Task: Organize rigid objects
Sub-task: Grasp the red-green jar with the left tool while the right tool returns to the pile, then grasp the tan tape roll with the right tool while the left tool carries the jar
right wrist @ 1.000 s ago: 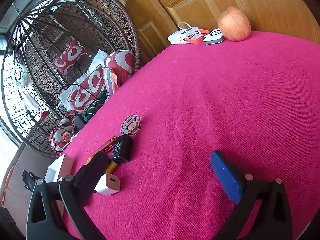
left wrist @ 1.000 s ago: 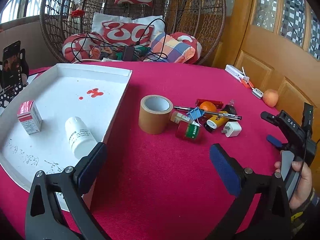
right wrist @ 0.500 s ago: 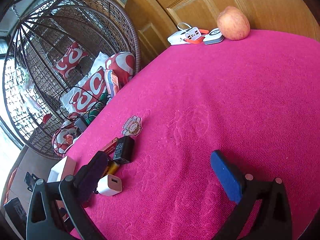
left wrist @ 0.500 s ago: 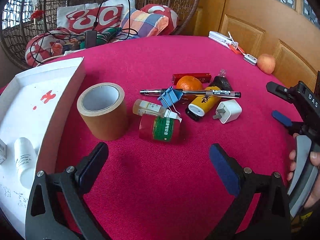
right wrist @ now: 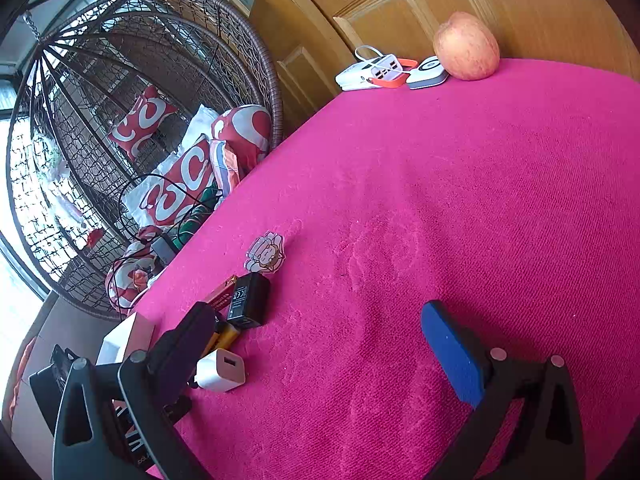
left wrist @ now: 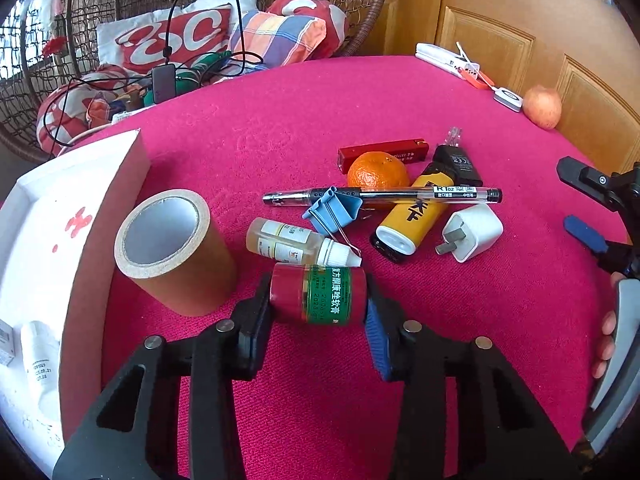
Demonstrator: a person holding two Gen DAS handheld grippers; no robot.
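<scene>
My left gripper [left wrist: 318, 300] is shut on a red jar with a green label [left wrist: 318, 294] that lies on its side on the red tablecloth. Behind it lie a small dropper bottle [left wrist: 294, 242], a blue binder clip [left wrist: 332, 210], a pen [left wrist: 384, 194], an orange [left wrist: 378, 170], a yellow lighter [left wrist: 414, 216] and a white charger plug [left wrist: 470, 232]. A brown tape roll [left wrist: 172, 248] stands to the left. The white tray [left wrist: 100, 240] at far left holds a white bottle [left wrist: 38, 354]. My right gripper [right wrist: 316, 336] is open and empty over bare cloth.
An apple [right wrist: 466, 46], a white power bank [right wrist: 370, 72] and a small white device [right wrist: 428, 72] sit at the table's far edge by the wooden door. A black adapter [right wrist: 248, 300] and a sticker [right wrist: 264, 252] lie on the cloth. A wicker chair with cushions [left wrist: 192, 32] stands behind.
My left gripper has moved forward from beside the tray to the pile and closed on the red jar. The right gripper has barely moved and stays open.
</scene>
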